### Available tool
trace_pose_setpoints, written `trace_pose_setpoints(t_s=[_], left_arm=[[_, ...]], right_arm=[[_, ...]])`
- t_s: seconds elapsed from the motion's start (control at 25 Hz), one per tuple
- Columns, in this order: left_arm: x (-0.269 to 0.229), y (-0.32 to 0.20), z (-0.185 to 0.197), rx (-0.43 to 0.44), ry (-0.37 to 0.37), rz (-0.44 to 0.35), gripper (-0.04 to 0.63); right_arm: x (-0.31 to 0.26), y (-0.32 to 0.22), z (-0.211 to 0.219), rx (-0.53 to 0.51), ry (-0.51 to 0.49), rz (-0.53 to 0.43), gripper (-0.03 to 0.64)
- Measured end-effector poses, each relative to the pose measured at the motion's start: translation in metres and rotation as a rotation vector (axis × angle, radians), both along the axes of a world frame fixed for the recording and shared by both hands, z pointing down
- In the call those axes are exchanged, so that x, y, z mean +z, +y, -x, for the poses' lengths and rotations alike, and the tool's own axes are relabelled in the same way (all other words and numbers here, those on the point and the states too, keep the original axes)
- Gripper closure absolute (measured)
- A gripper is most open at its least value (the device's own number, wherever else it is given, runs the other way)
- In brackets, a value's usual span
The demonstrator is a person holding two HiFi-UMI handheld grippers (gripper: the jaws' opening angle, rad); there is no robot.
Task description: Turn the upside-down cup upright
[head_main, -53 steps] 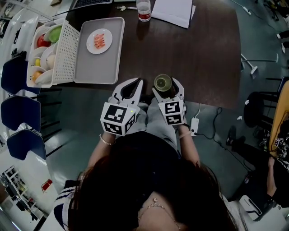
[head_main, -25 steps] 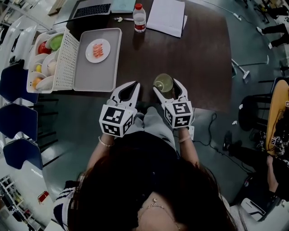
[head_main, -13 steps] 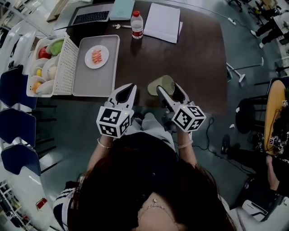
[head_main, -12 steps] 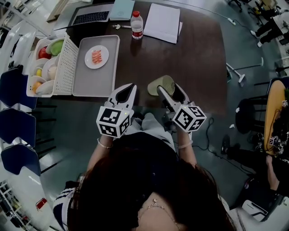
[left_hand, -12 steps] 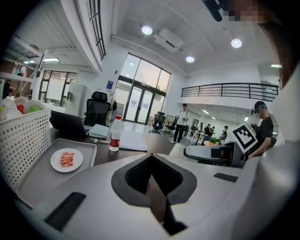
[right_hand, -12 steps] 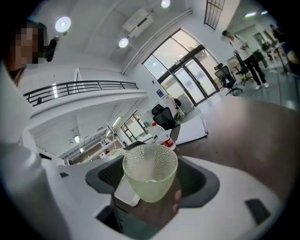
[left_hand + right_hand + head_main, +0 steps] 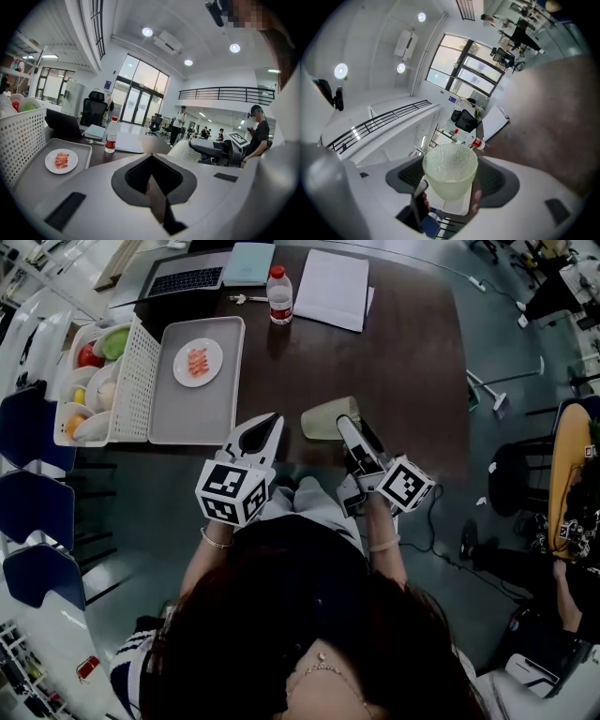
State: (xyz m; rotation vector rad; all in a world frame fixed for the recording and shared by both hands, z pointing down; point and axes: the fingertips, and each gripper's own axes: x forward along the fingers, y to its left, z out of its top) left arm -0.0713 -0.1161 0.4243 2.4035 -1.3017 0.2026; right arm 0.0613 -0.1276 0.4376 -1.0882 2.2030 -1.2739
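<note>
Cup [image 7: 325,421] of pale green pebbled glass sat pinched between the two jaws of the right claw [image 7: 349,425], tipped onto its side rather than standing on either end, at the near edge of the dark table [image 7: 412,381]. In the right gripper view the cup [image 7: 450,172] filled the gap of the right claw [image 7: 451,185], one jaw pressed to each flank, with its wide rim at the top of the picture and its narrower base at the bottom. Just to the left of that claw, near but apart from the cup, the left claw [image 7: 269,425] hovered with its jaws pressed together on nothing; the left gripper view showed the left claw [image 7: 151,157] with no gap between its tips. Beyond the left claw lay a grey tray [image 7: 192,413] bearing a small white plate [image 7: 198,362] of pink food, and touching the tray's left side stood a white perforated basket [image 7: 139,367] holding bowls and coloured food. Farther off, past both claws, stood a water bottle [image 7: 278,294] with a red label, with sheets of white paper [image 7: 333,276] to its right. A teal notebook [image 7: 248,263] and a laptop [image 7: 187,279] lay to the bottle's left at the far edge.
</note>
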Motion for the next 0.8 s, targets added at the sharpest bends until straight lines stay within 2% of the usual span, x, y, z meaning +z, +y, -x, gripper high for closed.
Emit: trace_pose_setpoints(t_s=[0.36, 0.64, 0.8], left_arm=[[-0.001, 0.002, -0.002, 0.007, 0.040, 0.005, 0.595], [-0.008, 0.004, -0.012, 0.053, 0.101, 0.007, 0.595], [-0.012, 0.005, -0.017, 0.077, 0.111, 0.009, 0.595]], right_arm=[[0.009, 0.004, -0.010, -0.003, -0.194, 0.078, 0.262], [0.011, 0.005, -0.014, -0.012, -0.455, 0.155, 0.262], [0.010, 0.006, -0.014, -0.019, -0.551, 0.175, 0.262]])
